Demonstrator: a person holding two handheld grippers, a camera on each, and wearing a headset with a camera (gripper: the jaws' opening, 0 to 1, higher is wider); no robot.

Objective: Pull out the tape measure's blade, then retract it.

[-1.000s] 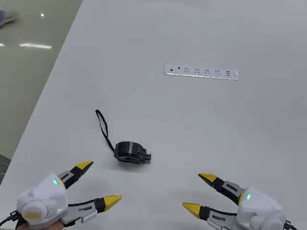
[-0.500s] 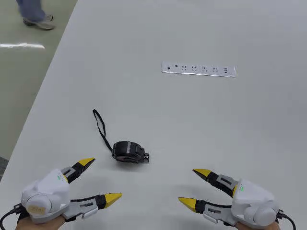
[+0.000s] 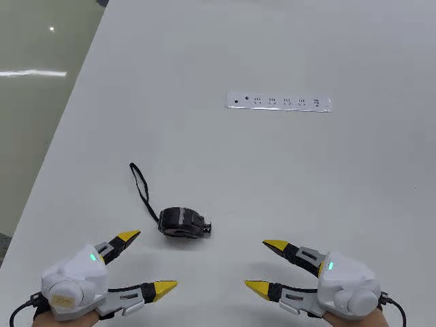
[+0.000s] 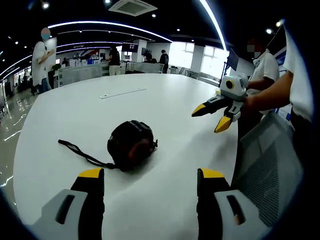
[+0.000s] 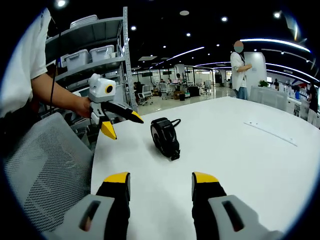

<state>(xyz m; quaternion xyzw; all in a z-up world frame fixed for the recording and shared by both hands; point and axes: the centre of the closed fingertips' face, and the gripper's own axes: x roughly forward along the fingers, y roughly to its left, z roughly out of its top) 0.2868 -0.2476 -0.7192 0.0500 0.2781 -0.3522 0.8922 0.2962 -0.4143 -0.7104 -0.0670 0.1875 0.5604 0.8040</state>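
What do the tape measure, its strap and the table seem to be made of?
The tape measure looks like black plastic, perhaps rubber-coated: matte with dull highlights. Its strap seems a thin black woven band or cord, lying limp in a curve. The table looks like smooth white laminate or painted board, with a faint sheen.

I record the tape measure [image 3: 182, 223] as black, its wrist strap [image 3: 142, 187] black. My left gripper [image 3: 148, 262] and right gripper [image 3: 263, 265]: white bodies, black fingers, yellow tips, green lights. The tabletop [image 3: 272, 177] is plain white; power strip [image 3: 278, 103] white
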